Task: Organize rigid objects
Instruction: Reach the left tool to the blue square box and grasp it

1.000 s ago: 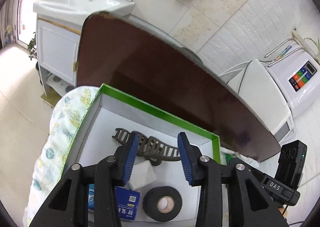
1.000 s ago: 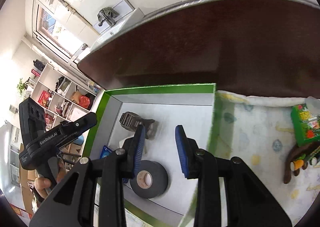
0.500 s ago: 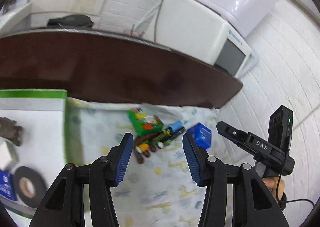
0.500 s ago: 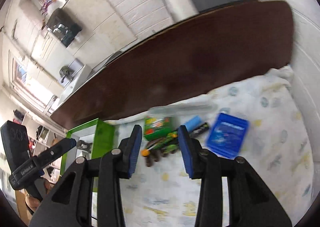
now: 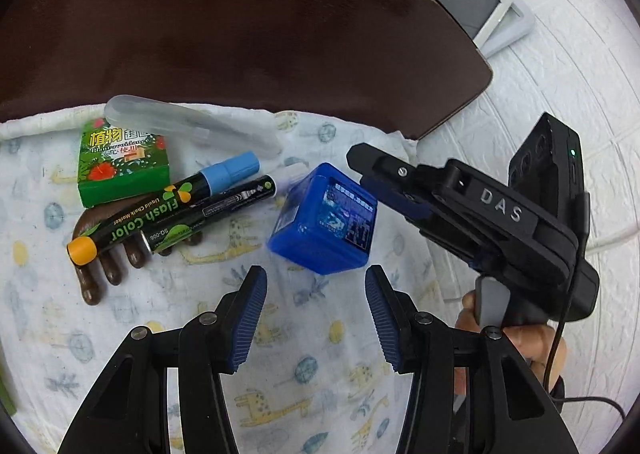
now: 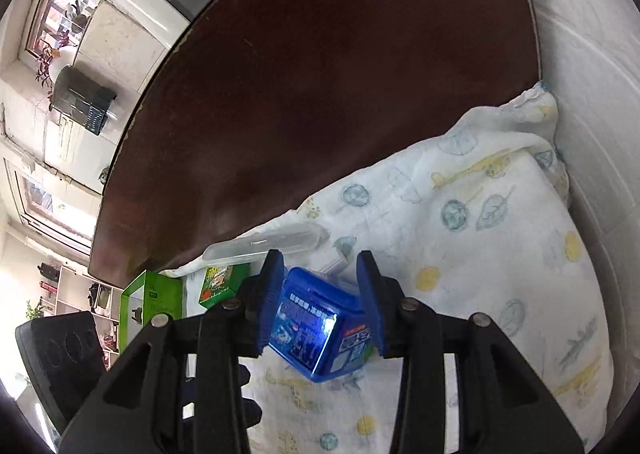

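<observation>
Both right gripper [image 6: 322, 308] jaws flank the tilted blue box [image 6: 320, 332].

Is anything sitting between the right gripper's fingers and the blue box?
Nothing visible does. The blue box already sits tilted between the right gripper's fingers, which flank its two sides. The clear tube and green box lie beyond it, outside the gap.

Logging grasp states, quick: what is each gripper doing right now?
Left gripper: open, holding nothing.
Right gripper: fingers on both sides of the blue box, appears shut on it, box tilted.
</observation>
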Demonstrator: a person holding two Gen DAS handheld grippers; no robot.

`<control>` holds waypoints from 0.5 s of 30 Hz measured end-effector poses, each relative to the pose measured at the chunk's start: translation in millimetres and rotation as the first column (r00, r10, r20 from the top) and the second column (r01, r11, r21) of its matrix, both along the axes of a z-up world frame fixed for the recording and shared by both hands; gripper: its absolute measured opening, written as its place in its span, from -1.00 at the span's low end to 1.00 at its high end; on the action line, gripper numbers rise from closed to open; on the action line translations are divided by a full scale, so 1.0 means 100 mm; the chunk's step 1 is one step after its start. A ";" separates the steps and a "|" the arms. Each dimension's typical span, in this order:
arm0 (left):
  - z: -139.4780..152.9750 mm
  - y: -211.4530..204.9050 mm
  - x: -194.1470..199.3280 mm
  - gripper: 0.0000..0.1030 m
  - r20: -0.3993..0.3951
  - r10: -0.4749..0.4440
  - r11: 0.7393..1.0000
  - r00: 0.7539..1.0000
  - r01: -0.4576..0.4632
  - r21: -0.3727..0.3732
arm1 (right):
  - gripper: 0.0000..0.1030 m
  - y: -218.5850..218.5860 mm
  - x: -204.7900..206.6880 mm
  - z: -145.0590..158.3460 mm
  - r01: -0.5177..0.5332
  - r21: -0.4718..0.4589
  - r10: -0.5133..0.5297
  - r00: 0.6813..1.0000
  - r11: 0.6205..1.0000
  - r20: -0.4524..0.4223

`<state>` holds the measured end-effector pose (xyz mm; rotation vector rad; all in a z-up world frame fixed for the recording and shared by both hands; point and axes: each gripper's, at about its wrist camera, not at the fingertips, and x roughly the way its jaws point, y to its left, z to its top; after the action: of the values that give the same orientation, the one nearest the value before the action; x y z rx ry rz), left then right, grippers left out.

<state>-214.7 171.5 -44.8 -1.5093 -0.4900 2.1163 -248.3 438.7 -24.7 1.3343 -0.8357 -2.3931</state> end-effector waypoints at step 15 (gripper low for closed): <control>-0.11 -0.05 -0.25 -0.07 0.042 0.048 0.999 0.998 -0.048 0.016 | -0.26 -0.02 0.43 -0.05 -0.067 -0.018 0.067 0.997 0.998 0.023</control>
<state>-240.0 166.2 -55.4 -1.5493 -0.5631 2.1154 -205.7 437.0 -29.2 1.3645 -0.8033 -2.3180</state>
